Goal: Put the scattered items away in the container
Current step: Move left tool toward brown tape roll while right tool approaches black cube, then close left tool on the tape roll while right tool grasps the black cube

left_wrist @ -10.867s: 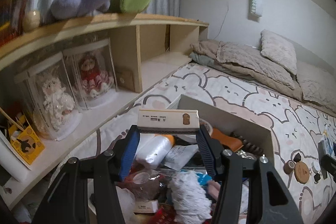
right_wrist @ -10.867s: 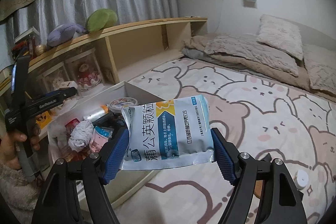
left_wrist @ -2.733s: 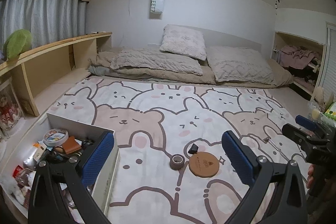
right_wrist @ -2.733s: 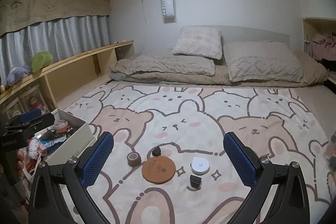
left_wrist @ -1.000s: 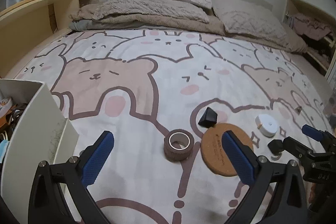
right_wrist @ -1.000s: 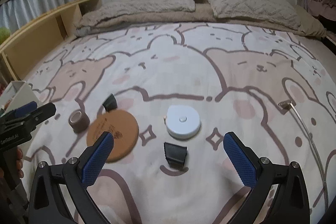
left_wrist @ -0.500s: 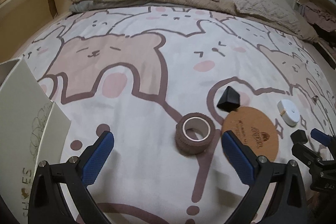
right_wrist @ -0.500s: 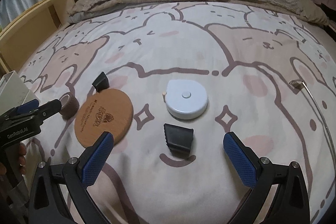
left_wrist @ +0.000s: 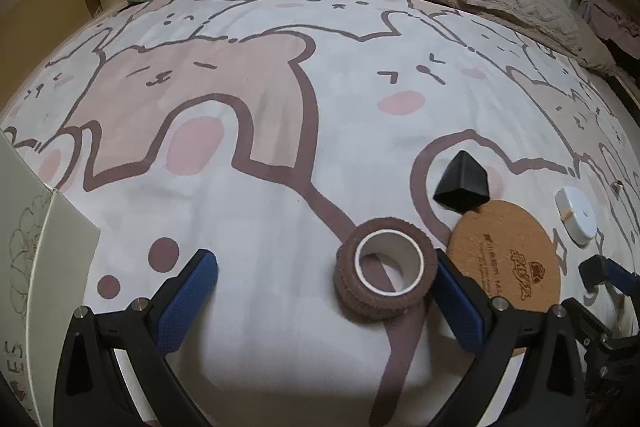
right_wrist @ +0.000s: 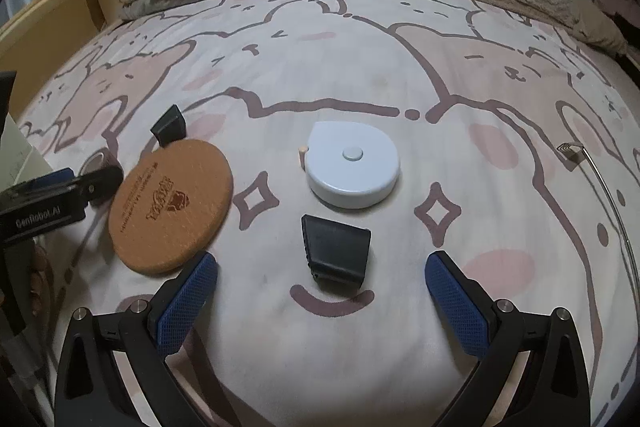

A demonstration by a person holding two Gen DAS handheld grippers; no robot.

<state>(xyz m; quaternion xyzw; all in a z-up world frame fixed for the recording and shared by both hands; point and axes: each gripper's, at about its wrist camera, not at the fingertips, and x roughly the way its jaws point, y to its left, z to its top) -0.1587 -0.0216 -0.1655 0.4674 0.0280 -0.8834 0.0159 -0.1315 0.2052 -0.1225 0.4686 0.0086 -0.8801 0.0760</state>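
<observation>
Left wrist view: my left gripper [left_wrist: 326,287] is spread wide with nothing clamped, and the brown tape roll [left_wrist: 385,273] stands on the bedspread [left_wrist: 260,195] between its fingers, close against the right-hand pad. Just right of the roll lies the cork coaster [left_wrist: 506,263], a black wedge [left_wrist: 462,183] beyond it. At my far left is the white container wall [left_wrist: 44,267], which the other view barely catches. Right wrist view: my right gripper [right_wrist: 320,291] is also released, straddling a black clip [right_wrist: 335,251]. Beyond that sits the white tape measure [right_wrist: 352,163], seen only small from the left.
</observation>
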